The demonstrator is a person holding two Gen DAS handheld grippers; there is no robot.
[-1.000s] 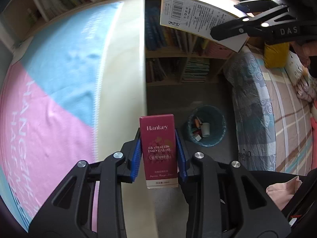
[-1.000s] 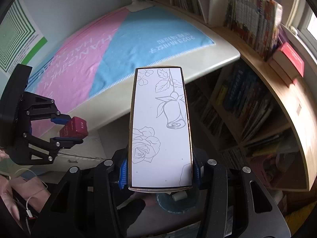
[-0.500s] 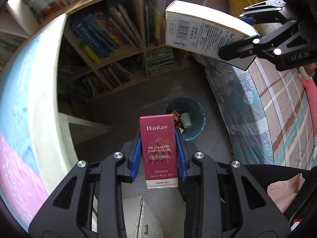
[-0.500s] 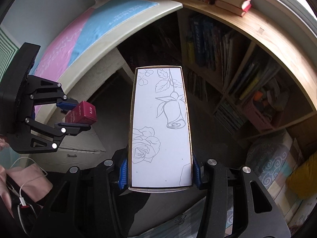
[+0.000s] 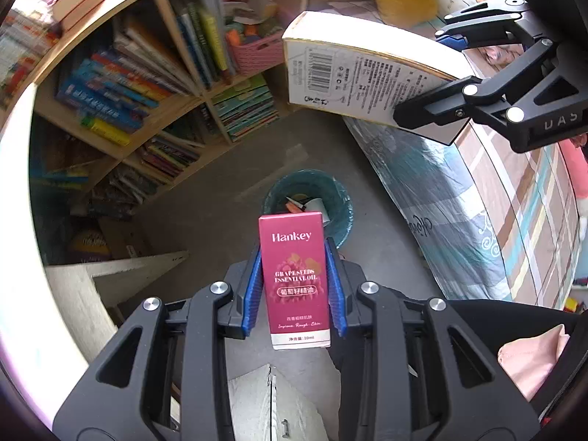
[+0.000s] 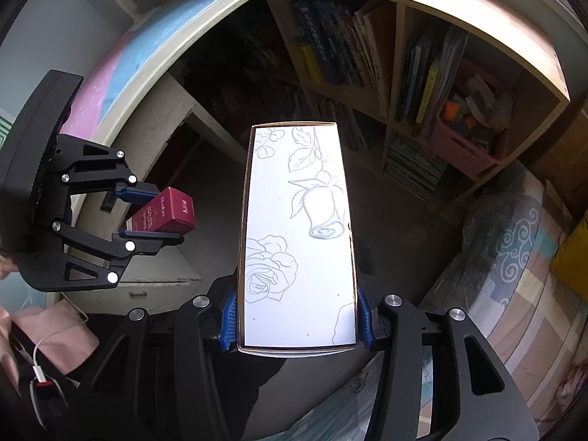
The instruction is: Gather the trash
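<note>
Both views have swung off the surface toward the floor. The left tongs (image 5: 294, 286) pinch the red Hankey box (image 5: 294, 279); the teal bin (image 5: 308, 202) now sits at 12 o'clock beyond it. The right tongs (image 6: 297, 312) pinch the white rose-print box (image 6: 297, 235), so dropping looks near.

A wooden bookshelf (image 5: 176, 84) is full of books. A pink basket (image 5: 253, 51) sits inside it. A bed (image 5: 514, 198) stands beside it.

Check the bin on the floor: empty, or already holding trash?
Already holding trash. The left wrist view shows the bin with a white cup and orange scraps inside, just past the red box. How full: cannot tell.
</note>
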